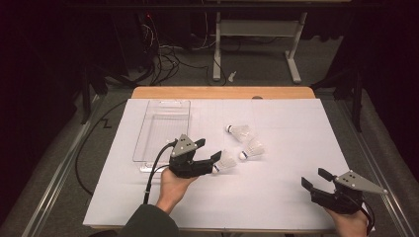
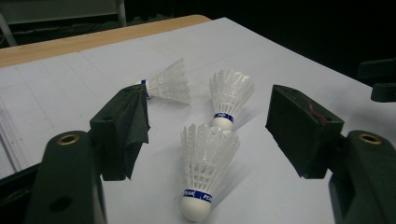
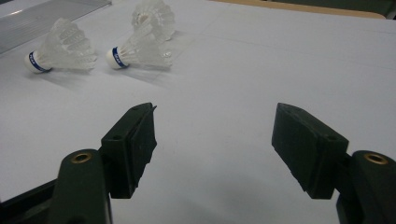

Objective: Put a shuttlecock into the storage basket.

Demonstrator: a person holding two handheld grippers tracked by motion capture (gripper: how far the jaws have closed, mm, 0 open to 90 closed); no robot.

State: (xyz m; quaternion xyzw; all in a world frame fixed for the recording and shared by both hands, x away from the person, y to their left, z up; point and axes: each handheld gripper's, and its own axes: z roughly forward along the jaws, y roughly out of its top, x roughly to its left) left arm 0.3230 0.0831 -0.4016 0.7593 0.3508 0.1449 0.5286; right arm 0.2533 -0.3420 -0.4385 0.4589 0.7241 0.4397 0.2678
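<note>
While both tongs gape wide w/ nothing held, left tongs [image 2: 208,135] straddle nearest shuttlecock [image 2: 204,168], right tongs [image 3: 215,140] apart.

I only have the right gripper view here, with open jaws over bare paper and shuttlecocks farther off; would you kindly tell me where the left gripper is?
Observer: The left gripper is at the nearest shuttlecock, which lies on the table between its open jaws, ungripped.
Operator: Thank you. Which way does that shuttlecock point?
Observer: Its cork faces the left gripper's camera.
Operator: And is there anything in the clear tray?
Observer: In the high view the clear tray looks empty; it sits to the left of the shuttlecocks.
</note>
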